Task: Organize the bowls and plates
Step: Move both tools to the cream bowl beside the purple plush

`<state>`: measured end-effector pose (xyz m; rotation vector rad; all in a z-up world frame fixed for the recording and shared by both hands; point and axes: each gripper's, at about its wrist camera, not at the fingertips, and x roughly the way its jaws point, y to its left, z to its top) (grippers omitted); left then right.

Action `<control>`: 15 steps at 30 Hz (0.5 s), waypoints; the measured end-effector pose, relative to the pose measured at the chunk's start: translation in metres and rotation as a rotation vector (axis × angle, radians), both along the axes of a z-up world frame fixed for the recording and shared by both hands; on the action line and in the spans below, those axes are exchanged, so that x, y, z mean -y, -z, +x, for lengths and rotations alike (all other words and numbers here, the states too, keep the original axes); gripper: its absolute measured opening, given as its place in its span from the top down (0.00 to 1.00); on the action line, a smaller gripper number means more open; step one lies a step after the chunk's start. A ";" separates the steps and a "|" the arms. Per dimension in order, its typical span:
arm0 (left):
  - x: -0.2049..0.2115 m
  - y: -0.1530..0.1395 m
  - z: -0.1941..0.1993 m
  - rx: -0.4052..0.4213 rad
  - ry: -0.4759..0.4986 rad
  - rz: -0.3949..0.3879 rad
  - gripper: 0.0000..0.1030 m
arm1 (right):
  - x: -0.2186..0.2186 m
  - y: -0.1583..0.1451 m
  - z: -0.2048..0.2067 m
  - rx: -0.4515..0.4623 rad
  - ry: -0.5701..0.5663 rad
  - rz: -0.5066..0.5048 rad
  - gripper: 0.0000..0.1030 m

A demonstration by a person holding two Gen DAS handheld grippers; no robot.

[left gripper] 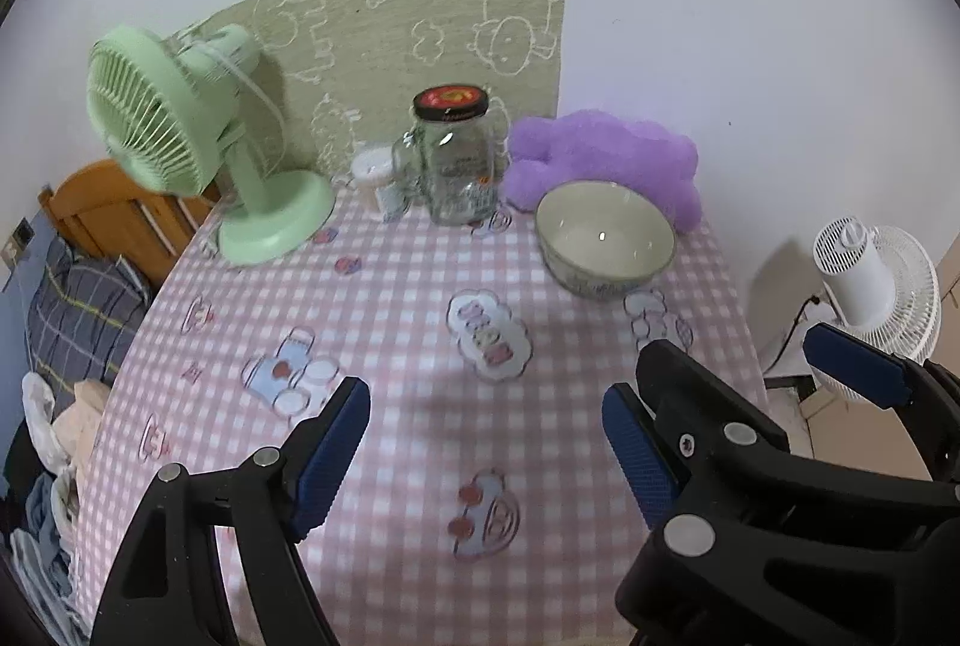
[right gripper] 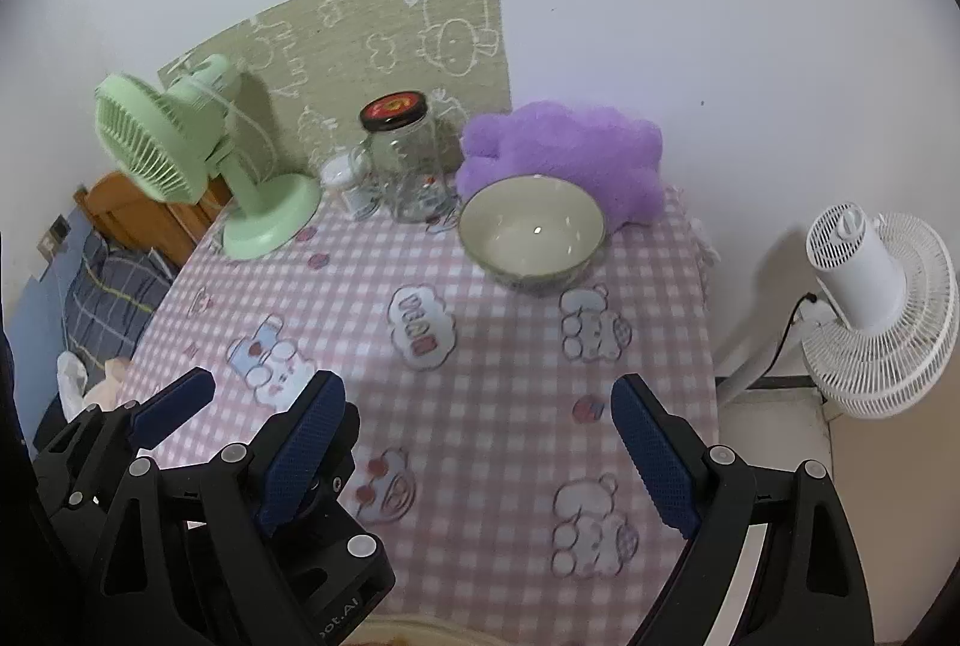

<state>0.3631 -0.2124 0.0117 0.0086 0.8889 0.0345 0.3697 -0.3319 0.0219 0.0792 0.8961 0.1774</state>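
Both wrist cams ride our grippers, looking forward and steeply down over the checked tablecloth [left gripper: 420, 406] toward the far wall. Left cam sits left; the right gripper [left gripper: 720, 376] shows at its right edge. Right cam mirrors that. We share the bowl [right gripper: 531, 232], jar [left gripper: 459, 159] and green fan [right gripper: 180, 153].

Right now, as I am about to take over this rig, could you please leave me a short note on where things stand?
Left gripper: jaws open, nothing between them, over the checked tablecloth.
Right gripper: jaws open, empty, beside the left one.
Bowl: upright and empty at the far side of the table, in front of the purple plush, right of the glass jar. Neither gripper touches it.
No plate is in view.
Done: nothing that can be seen.
Left: pick up the bowl and put it in its place.
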 end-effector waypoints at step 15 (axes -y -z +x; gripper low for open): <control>0.033 0.021 0.092 0.053 0.037 0.054 0.27 | 0.034 0.020 0.089 0.069 0.078 -0.033 0.11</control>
